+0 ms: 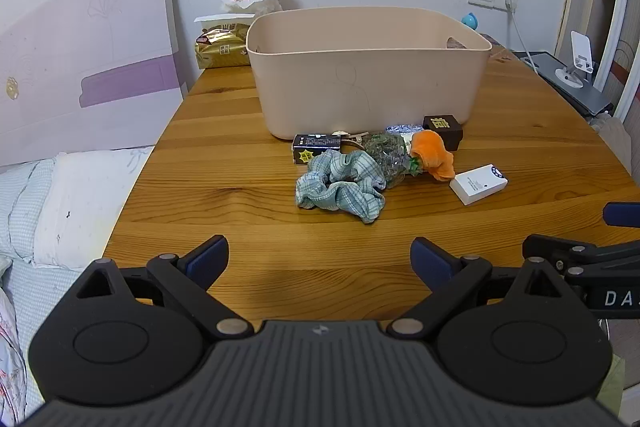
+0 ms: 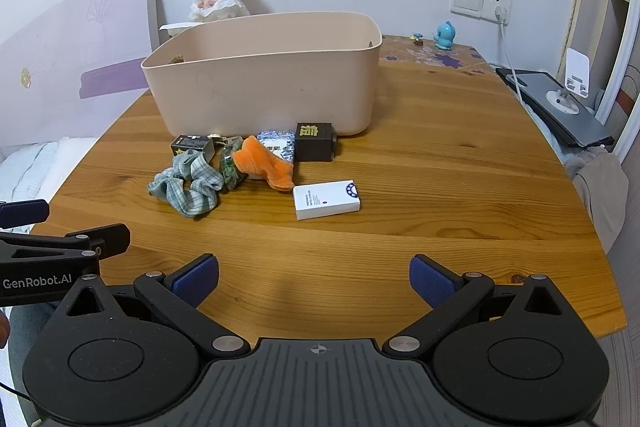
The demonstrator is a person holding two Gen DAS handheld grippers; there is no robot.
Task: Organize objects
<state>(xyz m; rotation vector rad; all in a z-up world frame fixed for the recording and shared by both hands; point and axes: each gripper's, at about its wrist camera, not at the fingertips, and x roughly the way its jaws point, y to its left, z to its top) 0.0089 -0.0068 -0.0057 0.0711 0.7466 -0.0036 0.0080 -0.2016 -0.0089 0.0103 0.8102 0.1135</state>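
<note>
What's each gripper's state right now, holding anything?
Left gripper: open, empty, above the near table edge.
Right gripper: open, empty, short of the white box.

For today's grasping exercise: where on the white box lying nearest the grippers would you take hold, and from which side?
Grip the white box across its two long edges, near the middle, coming down from above with the right gripper, which is open. The box lies flat on the table, apart from the orange plush, so both long edges look free. Its flat, low shape probably leaves too little side wall for a level approach.
</note>
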